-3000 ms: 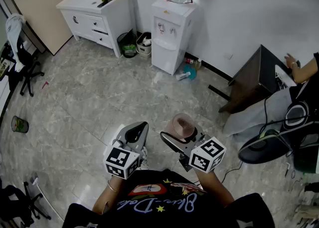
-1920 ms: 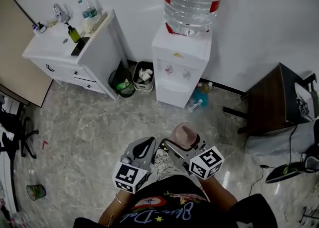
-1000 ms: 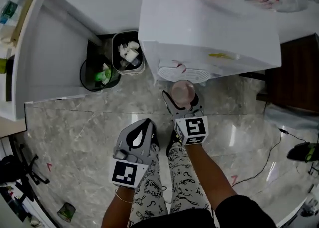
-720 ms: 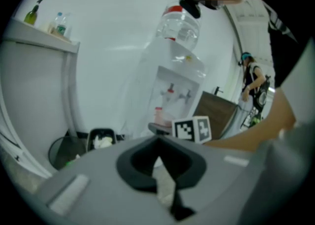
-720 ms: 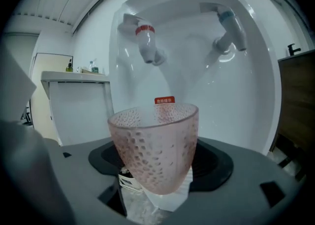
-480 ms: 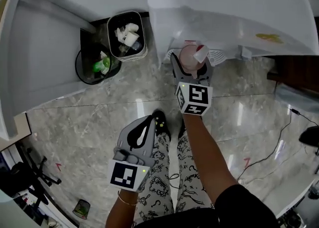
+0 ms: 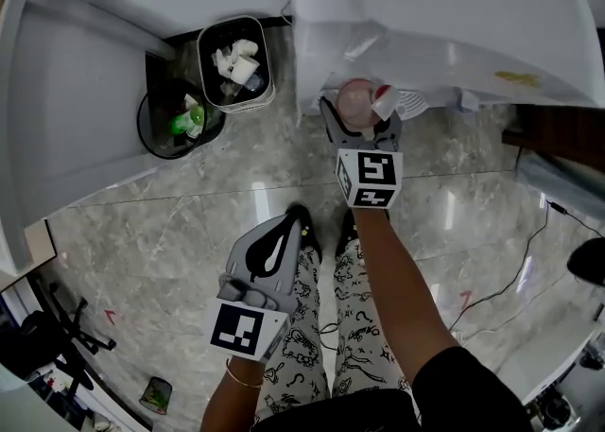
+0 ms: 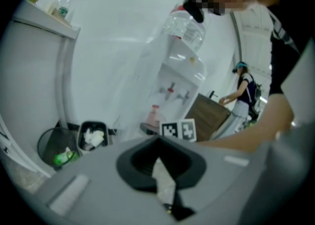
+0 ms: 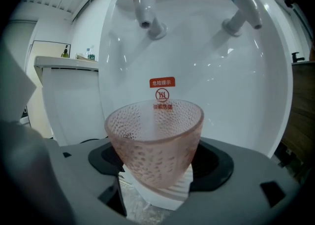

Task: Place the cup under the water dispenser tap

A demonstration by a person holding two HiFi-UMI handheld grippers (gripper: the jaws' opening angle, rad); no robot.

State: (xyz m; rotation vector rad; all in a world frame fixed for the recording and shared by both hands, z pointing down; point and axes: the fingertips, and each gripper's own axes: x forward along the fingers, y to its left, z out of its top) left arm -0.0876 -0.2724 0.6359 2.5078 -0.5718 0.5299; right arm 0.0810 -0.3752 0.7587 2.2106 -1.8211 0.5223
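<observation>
A pink dimpled glass cup (image 9: 155,140) stands upright with my right gripper (image 9: 156,172) shut on its lower half. It hangs just over the white slotted drip tray (image 9: 170,192) inside the dispenser's recess. The red tap (image 9: 145,6) is above the cup and slightly left; the blue tap (image 9: 243,5) is to the upper right. From the head view the cup (image 7: 357,102) sits beside the red tap (image 7: 382,95) under the white dispenser (image 7: 425,5). My left gripper (image 7: 274,246) hangs back over the floor, shut and holding nothing.
Two waste bins stand left of the dispenser: a white one with paper (image 7: 236,63) and a black one with green litter (image 7: 180,120). A white cabinet (image 7: 66,109) fills the left. Dark furniture (image 7: 558,128) sits right of the dispenser, cables (image 7: 529,269) trail on the marble floor.
The person walked up to the dispenser with the cup in the right gripper. In the last half second the cup edged a little further into the recess; the left gripper stayed back.
</observation>
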